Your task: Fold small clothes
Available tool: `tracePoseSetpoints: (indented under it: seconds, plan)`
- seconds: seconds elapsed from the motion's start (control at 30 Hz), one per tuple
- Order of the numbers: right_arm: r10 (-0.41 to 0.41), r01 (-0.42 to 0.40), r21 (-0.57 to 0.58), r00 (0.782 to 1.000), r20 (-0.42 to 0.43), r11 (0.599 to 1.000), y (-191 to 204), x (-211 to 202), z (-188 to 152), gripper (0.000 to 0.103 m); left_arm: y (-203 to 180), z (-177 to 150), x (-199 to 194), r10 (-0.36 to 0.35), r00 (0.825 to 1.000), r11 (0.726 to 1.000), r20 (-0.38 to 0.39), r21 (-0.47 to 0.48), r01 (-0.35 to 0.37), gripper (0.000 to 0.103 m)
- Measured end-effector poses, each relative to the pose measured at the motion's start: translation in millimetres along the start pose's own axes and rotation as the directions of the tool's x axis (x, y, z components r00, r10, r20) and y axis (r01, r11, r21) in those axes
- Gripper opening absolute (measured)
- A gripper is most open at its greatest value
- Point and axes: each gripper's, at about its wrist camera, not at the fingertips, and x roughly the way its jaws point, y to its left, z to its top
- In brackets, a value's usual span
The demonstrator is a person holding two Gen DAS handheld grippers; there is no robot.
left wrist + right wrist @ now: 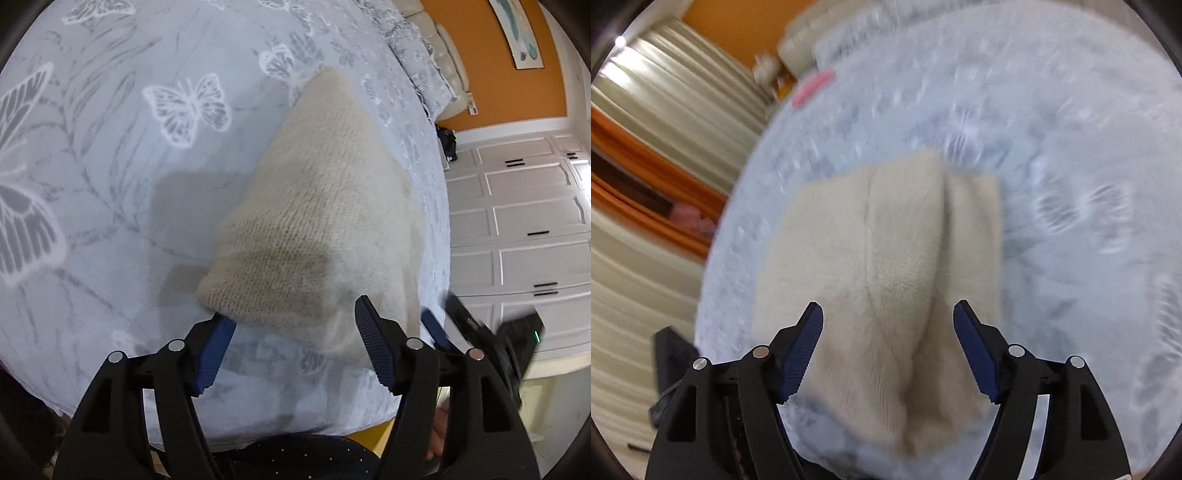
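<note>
Here, a cream knitted garment lies on a bed covered by a pale blue bedspread printed with white and grey butterflies. In the left wrist view, a large butterfly sits at the far left edge of the bedspread and a smaller one lies further right, just left of the garment. The garment appears folded into a rough wedge, narrow at the far end and wide at the near end, close to the bed's right edge. The left tongs are spread wide with nothing between them; the tip of the left finger touches or slips under the garment's near left corner, and the right finger stands over its near edge. To the right, beyond the bed, stand white panelled cupboard doors and an orange wall with a framed picture.

In the right wrist view, which is blurred, striped cream curtains hang at the left. The same garment spreads across the bedspread, with a raised ridge running from near to far along it. The right tongs are also spread wide, hovering above the garment's near part and gripping nothing.
</note>
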Motion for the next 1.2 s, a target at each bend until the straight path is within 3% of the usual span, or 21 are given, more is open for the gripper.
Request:
tracePoseSetpoints:
  seconds: [0.03,0.07,0.13,0.17,0.27,0.33,0.37,0.43,0.5,0.57,0.63,0.7,0.77,0.8,0.83,0.87,0.9,1.03,1.13,1.2]
  plan:
    - [0.013,-0.012,0.012,0.998,-0.057,1.0,0,22,5,0.047,-2,0,2,0.012,1.0,1.0,0.001,0.002,-0.012,0.064]
    - [0.01,-0.01,0.006,0.997,-0.078,1.0,0,25,4,0.012,1,-1,1,0.018,1.0,1.0,0.001,0.005,-0.018,0.064]
    - [0.019,-0.019,-0.007,1.0,-0.02,1.0,5,14,9,0.012,-2,-3,0,0.026,1.0,0.999,0.005,0.023,-0.026,0.065]
    - [0.028,-0.025,-0.038,0.997,0.077,0.999,11,-12,12,0.011,-3,-3,-1,0.027,1.0,0.999,0.004,0.032,-0.027,0.065]
    - [0.017,-0.01,-0.044,0.988,0.156,0.999,3,-32,13,0.011,-4,-3,4,0.004,1.0,0.998,0.0,0.06,-0.004,0.07]
    - [-0.106,0.108,-0.035,0.993,0.054,0.994,-20,3,5,0.012,-6,-3,9,0.031,0.999,0.996,0.006,0.081,-0.032,0.07]
    - [-0.116,0.116,-0.021,0.993,-0.002,0.993,-39,26,-7,0.012,-8,-3,13,0.052,0.999,0.994,0.005,0.093,-0.052,0.07]
    - [-0.064,0.064,-0.001,0.997,0.053,0.998,-41,16,-10,0.015,-11,-4,16,0.077,0.997,0.991,0.006,0.112,-0.077,0.072]
    - [-0.063,0.062,0.022,0.996,0.069,0.998,-35,-7,-9,0.026,-17,-5,12,0.081,0.997,0.987,-0.007,0.138,-0.08,0.072]
    - [-0.079,0.079,0.009,0.992,0.097,0.997,-22,-26,-15,0.027,-17,-6,2,0.075,0.997,0.988,-0.018,0.135,-0.072,0.078]
    - [-0.074,0.073,0.011,0.993,0.087,0.997,-17,-38,-22,0.037,-18,-8,-13,0.054,0.998,0.99,-0.007,0.134,-0.053,0.087]
    - [-0.049,0.048,0.02,0.996,0.078,0.999,-8,-42,-31,0.053,-14,-10,-32,0.045,0.999,0.988,0.015,0.146,-0.046,0.088]
    - [-0.043,0.042,0.017,0.997,0.063,0.999,-2,-34,-41,0.057,-8,-8,-47,0.055,0.997,0.989,0.061,0.137,-0.063,0.089]
    - [-0.041,0.041,0.014,0.998,0.041,0.999,-5,-28,-47,0.054,-4,-6,-53,0.072,0.994,0.988,0.082,0.131,-0.082,0.089]
    - [-0.039,0.039,0.013,0.999,0.013,0.999,-6,-17,-50,0.042,-1,-4,-56,0.084,0.992,0.987,0.094,0.131,-0.096,0.089]
    - [-0.036,0.036,0.006,0.999,-0.023,0.999,-9,-7,-55,0.015,2,-2,-58,0.11,0.988,0.984,0.109,0.131,-0.124,0.089]
    - [-0.05,0.05,0.004,0.998,-0.03,0.999,-11,-4,-56,0.014,4,0,-60,0.143,0.983,0.979,0.119,0.129,-0.158,0.089]
    - [-0.06,0.059,0.013,0.996,0.073,0.998,-15,-27,-53,0.014,-7,3,-62,0.218,0.964,0.95,0.154,0.193,-0.246,0.089]
    - [-0.149,0.148,-0.035,0.988,-0.028,0.988,-25,8,-58,0.015,-24,2,-54,0.285,0.938,0.9,0.196,0.283,-0.332,0.089]
    - [-0.156,0.155,-0.05,0.988,-0.013,0.987,-18,2,-58,0.019,-32,0,-48,0.311,0.929,0.876,0.2,0.32,-0.362,0.089]
